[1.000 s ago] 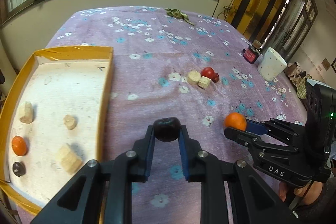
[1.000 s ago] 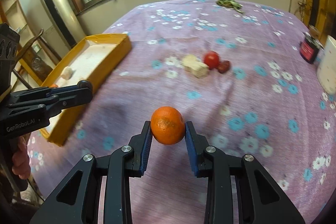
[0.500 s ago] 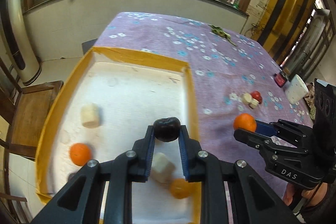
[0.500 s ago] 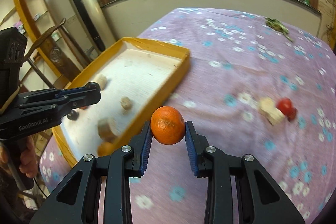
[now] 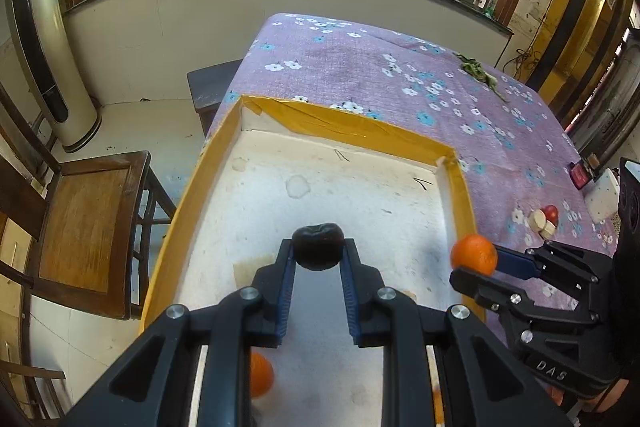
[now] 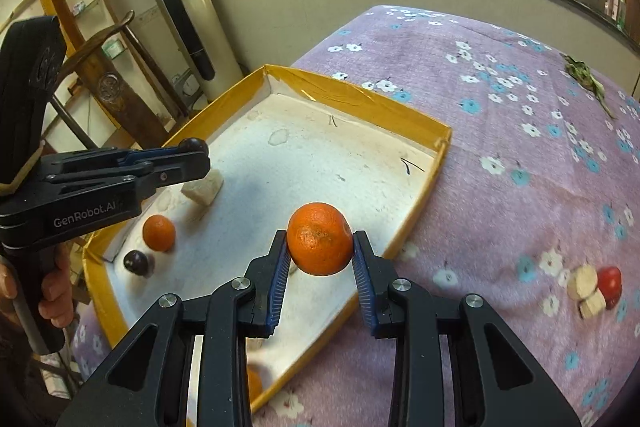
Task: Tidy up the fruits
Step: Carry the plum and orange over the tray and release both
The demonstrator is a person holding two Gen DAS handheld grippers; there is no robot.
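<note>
My left gripper (image 5: 318, 255) is shut on a dark plum (image 5: 318, 245) and hangs over the white floor of the yellow-rimmed tray (image 5: 360, 125). My right gripper (image 6: 320, 247) is shut on an orange tangerine (image 6: 320, 238) above the tray's (image 6: 416, 123) right rim. In the right wrist view the tray holds another tangerine (image 6: 159, 233), a second dark plum (image 6: 136, 261) and a pale chunk (image 6: 202, 189). A red fruit (image 6: 610, 281) and pale chunks (image 6: 584, 287) lie on the purple cloth to the right.
A wooden chair (image 5: 86, 227) stands left of the table, off its edge. A tall air-conditioner column (image 6: 180, 7) is behind it. A white cup (image 5: 604, 197) and a dark jar (image 5: 580, 175) sit at the far right; green leaves (image 5: 480, 75) lie near the back.
Both grippers have swung left from the open cloth to the tray, each still holding its fruit. The fruit pile on the cloth now lies far to the right.
</note>
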